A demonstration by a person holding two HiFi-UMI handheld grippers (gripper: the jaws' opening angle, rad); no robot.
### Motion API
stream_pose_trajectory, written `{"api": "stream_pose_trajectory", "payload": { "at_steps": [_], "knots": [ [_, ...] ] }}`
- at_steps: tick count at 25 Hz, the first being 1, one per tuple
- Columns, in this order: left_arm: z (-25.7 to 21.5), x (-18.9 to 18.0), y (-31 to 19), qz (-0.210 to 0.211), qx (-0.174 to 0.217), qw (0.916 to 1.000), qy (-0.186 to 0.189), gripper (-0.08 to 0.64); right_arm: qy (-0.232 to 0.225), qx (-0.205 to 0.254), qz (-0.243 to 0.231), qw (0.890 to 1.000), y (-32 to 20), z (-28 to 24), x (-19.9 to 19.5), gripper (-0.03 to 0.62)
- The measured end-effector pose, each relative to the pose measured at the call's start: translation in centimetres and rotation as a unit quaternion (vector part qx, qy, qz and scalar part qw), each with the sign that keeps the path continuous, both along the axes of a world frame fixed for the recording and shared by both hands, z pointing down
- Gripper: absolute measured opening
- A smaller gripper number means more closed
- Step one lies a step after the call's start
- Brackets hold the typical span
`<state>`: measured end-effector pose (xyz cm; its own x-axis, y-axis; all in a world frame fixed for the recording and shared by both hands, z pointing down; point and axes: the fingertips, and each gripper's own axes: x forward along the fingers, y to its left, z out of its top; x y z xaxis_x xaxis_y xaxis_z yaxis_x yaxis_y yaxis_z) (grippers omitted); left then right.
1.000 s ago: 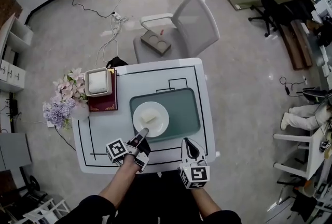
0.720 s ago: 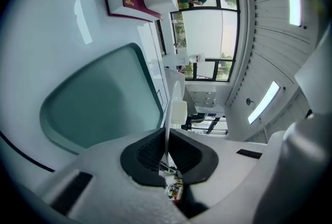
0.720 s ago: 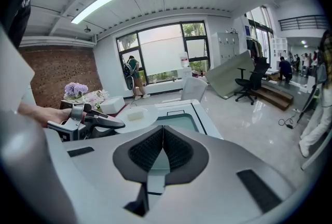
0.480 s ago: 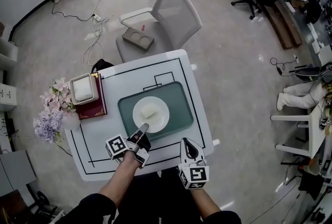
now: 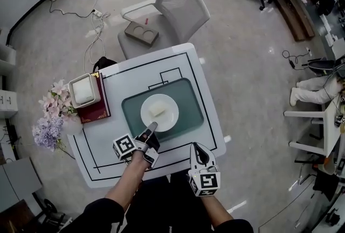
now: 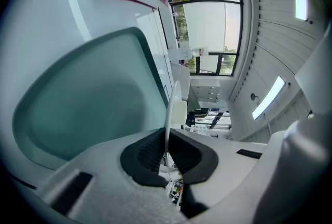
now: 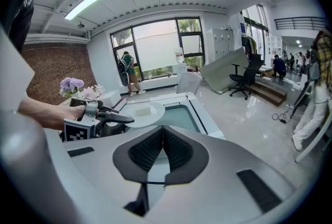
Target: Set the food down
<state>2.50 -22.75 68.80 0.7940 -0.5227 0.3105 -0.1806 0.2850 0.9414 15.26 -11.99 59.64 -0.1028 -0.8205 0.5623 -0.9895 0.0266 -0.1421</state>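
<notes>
Since a second ago your left gripper [image 5: 151, 128] has carried the plate [image 5: 159, 112] further in over the green tray [image 5: 190, 101], from its near left part toward the middle. Its jaws are pinched on the plate's near rim, a thin edge caught between the black pads. That edge grip keeps the plate level, so the pale piece of food [image 5: 156, 110] sits still at its centre and not against the rim. From the right gripper view the plate looks a little above the tray, not yet resting on it, so I judge the setting-down unfinished.

Your right gripper [image 5: 197, 147] hangs over the table's near edge, well apart from the plate, with its pads closed together on nothing. It seems to be kept out of the way.

The white table [image 5: 135, 76] is marked with black lines. A dark red book [image 5: 98, 111] with a white box [image 5: 83, 90] on it lies at its left, just beside some flowers [image 5: 51, 118]. Beyond stands a grey chair [image 5: 183, 8] on a polished floor, with cables [image 5: 98, 27] trailing nearby.
</notes>
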Motion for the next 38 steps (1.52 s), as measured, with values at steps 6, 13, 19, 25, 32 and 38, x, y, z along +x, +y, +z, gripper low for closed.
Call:
{"api": "stream_pose_trajectory", "payload": {
  "at_steps": [6,13,19,25,32,38],
  "knots": [
    [1.8,0.4,0.0,0.010,-0.014,0.9995,-0.027,0.018,-0.002,-0.007,0.001,1.000,0.2,0.3,-0.2,0.009],
    [3.6,0.9,-0.1,0.024,-0.024,0.9973,-0.065,0.018,-0.009,-0.008,0.005,1.000,0.2,0.7,-0.1,0.009],
    [4.5,1.3,0.0,0.029,-0.035,0.9954,-0.084,0.017,-0.013,-0.010,0.010,1.000,0.1,0.8,0.6,0.009],
    [5.1,1.4,0.3,0.037,-0.041,0.9937,-0.098,0.018,-0.014,-0.007,0.011,1.000,-0.1,0.8,1.1,0.009],
    [5.5,1.8,0.4,0.037,-0.050,0.9931,-0.099,0.022,-0.018,-0.009,0.012,1.000,0.1,1.0,1.4,0.009],
    [4.8,1.7,0.0,0.081,0.004,0.9787,-0.189,0.156,-0.022,-0.010,0.009,1.000,0.2,0.9,1.6,0.009]
  ]
}}
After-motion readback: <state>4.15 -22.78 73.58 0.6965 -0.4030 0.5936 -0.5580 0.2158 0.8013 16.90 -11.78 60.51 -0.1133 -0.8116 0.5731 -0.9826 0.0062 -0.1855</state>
